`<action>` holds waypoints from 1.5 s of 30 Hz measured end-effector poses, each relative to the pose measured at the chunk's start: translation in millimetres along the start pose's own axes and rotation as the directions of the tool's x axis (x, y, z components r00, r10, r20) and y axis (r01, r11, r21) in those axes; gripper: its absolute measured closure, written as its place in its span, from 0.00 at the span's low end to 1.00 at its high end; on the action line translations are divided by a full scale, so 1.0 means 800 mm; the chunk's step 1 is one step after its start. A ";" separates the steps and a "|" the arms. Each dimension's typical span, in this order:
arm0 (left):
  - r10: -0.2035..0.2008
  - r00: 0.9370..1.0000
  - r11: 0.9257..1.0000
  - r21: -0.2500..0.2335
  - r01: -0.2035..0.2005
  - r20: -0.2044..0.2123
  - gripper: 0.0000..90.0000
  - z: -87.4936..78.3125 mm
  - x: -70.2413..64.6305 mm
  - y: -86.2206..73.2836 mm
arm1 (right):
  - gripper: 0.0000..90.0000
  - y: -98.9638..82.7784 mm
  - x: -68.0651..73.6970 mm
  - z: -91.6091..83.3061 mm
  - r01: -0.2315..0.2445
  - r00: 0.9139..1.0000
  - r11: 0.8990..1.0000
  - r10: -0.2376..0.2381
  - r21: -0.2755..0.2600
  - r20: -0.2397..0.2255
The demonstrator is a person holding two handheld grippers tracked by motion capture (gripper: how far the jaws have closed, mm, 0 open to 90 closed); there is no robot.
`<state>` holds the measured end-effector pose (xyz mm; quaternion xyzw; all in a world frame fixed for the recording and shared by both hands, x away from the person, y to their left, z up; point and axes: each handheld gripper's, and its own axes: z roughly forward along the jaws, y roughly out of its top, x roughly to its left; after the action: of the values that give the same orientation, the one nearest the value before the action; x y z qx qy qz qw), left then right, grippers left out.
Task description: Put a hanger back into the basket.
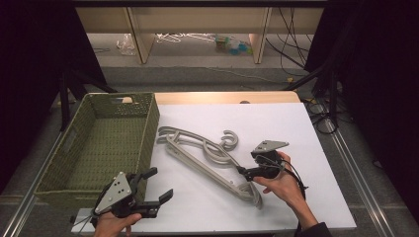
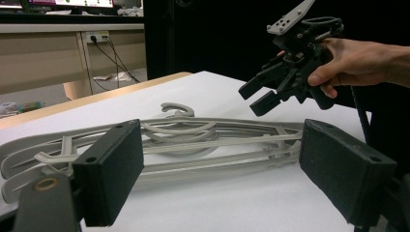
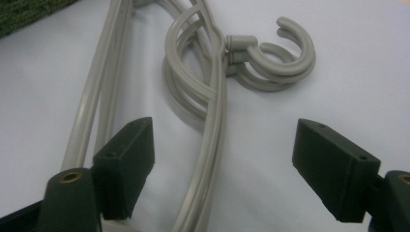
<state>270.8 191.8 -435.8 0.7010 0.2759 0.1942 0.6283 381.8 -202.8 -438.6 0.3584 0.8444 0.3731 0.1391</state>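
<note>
Right gripper (image 1: 242, 170) jaws open, hangers (image 3: 208, 96) lying flat on desk (image 1: 276, 123) between and just beyond them, pads not touching. Left gripper (image 1: 160, 185) jaws wide open, empty, hangers ahead; basket (image 1: 99, 138) alongside.

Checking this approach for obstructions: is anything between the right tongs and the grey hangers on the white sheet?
Nothing visible. The right tongs hang open just above the stacked hangers, with bare white sheet around them. The green basket sits off to the side.
</note>
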 end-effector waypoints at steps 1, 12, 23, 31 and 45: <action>0.001 1.000 1.000 0.001 -0.001 0.000 0.18 0.000 0.000 0.000 | 0.28 0.002 0.000 0.001 0.000 1.000 1.000 0.000 0.006 -0.003; 0.002 1.000 1.000 0.003 -0.002 0.002 0.18 0.001 -0.001 0.000 | 0.35 0.006 -0.007 0.026 0.009 1.000 0.996 -0.007 0.084 -0.026; -0.006 1.000 1.000 0.003 0.006 0.006 0.18 0.001 -0.001 0.000 | 0.57 0.013 -0.008 0.063 0.000 0.998 0.986 0.012 0.170 -0.068; -0.001 1.000 1.000 0.008 0.000 0.012 0.18 0.001 -0.001 0.000 | 0.74 0.018 -0.010 0.075 -0.017 0.998 0.985 0.027 0.172 -0.055; 0.005 1.000 1.000 0.008 -0.005 0.017 0.18 0.001 -0.001 0.001 | 0.86 0.027 -0.018 0.064 -0.035 0.997 0.989 0.044 0.141 -0.062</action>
<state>270.6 190.2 -435.3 0.7058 0.2694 0.1888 0.6274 428.2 -175.8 -458.1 0.3717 0.8652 0.3271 0.0789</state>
